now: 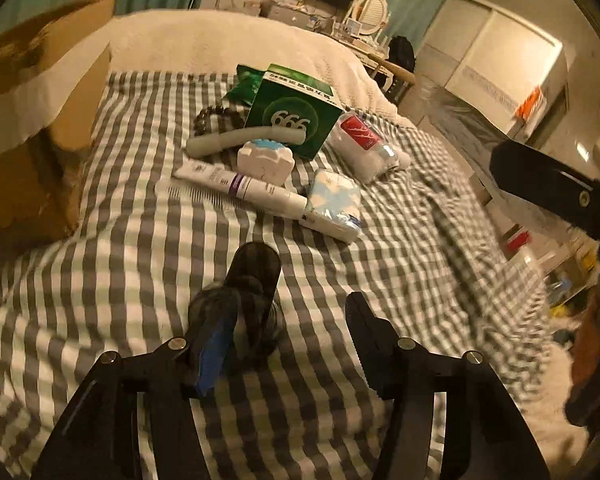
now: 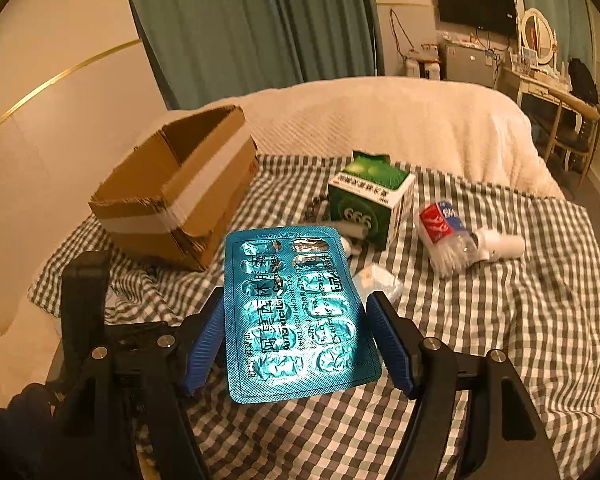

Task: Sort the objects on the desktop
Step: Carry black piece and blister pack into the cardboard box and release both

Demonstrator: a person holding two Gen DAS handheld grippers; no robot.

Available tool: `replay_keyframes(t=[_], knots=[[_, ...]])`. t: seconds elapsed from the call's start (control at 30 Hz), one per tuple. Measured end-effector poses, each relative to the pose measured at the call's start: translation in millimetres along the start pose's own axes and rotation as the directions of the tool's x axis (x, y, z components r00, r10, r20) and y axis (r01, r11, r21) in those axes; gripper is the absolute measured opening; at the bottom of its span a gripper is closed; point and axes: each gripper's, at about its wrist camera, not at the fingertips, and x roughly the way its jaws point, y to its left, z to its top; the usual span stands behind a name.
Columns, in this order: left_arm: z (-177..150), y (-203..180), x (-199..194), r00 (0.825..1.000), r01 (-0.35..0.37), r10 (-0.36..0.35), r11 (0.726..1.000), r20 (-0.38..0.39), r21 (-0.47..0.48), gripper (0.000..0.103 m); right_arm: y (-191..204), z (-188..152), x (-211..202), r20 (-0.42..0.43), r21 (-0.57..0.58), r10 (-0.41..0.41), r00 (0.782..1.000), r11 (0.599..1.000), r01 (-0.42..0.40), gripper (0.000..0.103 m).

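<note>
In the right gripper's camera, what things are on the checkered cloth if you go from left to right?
Cardboard box → blue pill sheet held up in the right gripper → green box marked 666 → red-labelled pack of cotton swabs → white bottle.

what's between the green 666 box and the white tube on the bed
In the left wrist view, a curved grey tube and a white cloud-shaped case lie between green 666 box and white tube.

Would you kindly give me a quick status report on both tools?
Left tool open beside dark object. Right tool shut on blister pack. Cardboard box open, path unobstructed.
</note>
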Motion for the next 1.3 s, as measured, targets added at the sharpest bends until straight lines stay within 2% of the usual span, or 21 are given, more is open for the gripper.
replay_keyframes(t=[0.2, 0.4, 0.53, 0.57, 0.6, 0.63, 0.67, 0.8, 0.9, 1.07, 1.2, 1.3], knots=[[1.2, -2.0, 10.3, 0.991, -0.127, 0.125, 0.991, 0.036, 0.033, 0.059, -8.9, -7.5, 12.7, -0.025, 0.021, 0.009, 1.000, 1.000, -0.009, 0.069], [3.8, 21.5, 6.1, 0.996, -0.086, 0.088, 0.994, 0.018, -0.070, 0.059, -16.3, -11.8, 14.3, -0.029, 0.046, 0.010, 1.000, 0.999, -0.009, 0.069], [-0.1, 24.6, 14.2, 0.996, -0.084, 0.083, 0.994, -0.020, -0.074, 0.059, -15.0, -13.4, 12.3, -0.030, 0.048, 0.010, 0.999, 0.999, -0.008, 0.069], [-0.4, 23.9, 13.9, 0.997, -0.082, 0.081, 0.994, -0.019, -0.070, 0.055, -14.3, -13.8, 11.6, -0.031, 0.046, 0.009, 0.999, 0.999, -0.008, 0.069], [-0.8, 23.9, 13.6, 0.997, -0.076, 0.075, 0.995, -0.015, -0.068, 0.047, -13.7, -13.8, 11.0, -0.031, 0.044, 0.007, 0.999, 0.999, -0.006, 0.069], [-1.2, 23.8, 15.5, 0.998, -0.064, 0.062, 0.995, -0.025, -0.072, 0.029, -12.8, -13.9, 9.6, -0.030, 0.042, 0.008, 1.000, 0.999, -0.007, 0.069], [-1.6, 25.3, 18.8, 0.998, -0.045, 0.042, 0.996, -0.044, -0.082, 0.029, -11.9, -13.6, 7.8, -0.029, 0.041, 0.007, 1.000, 0.999, -0.006, 0.069], [-1.8, 24.0, 18.1, 0.999, -0.040, 0.038, 0.996, -0.030, -0.076, 0.028, -8.5, -12.9, -0.8, -0.020, 0.032, 0.001, 1.000, 0.999, -0.001, 0.069], [-0.5, 23.8, 8.2, 1.000, -0.029, 0.029, 0.996, 0.002, -0.083, 0.027, -5.1, -12.5, -9.0, -0.015, 0.022, -0.004, 1.000, 1.000, 0.004, 0.069], [6.2, 20.2, -25.5, 0.994, -0.017, 0.026, 0.996, 0.103, -0.085, 0.027, 0.5, -7.7, -26.5, 0.007, 0.005, -0.010, 1.000, 1.000, 0.010, 0.069], [17.7, 12.9, -69.4, 0.972, -0.032, 0.047, 0.997, 0.231, -0.067, 0.027, 9.5, 2.5, -40.5, 0.036, -0.013, -0.002, 0.999, 1.000, 0.002, 0.069], [31.0, 14.5, -106.9, 0.943, -0.023, 0.051, 0.996, 0.329, -0.088, 0.027, 23.1, 18.3, -49.8, 0.067, -0.042, 0.024, 0.997, 0.999, -0.021, 0.069]])
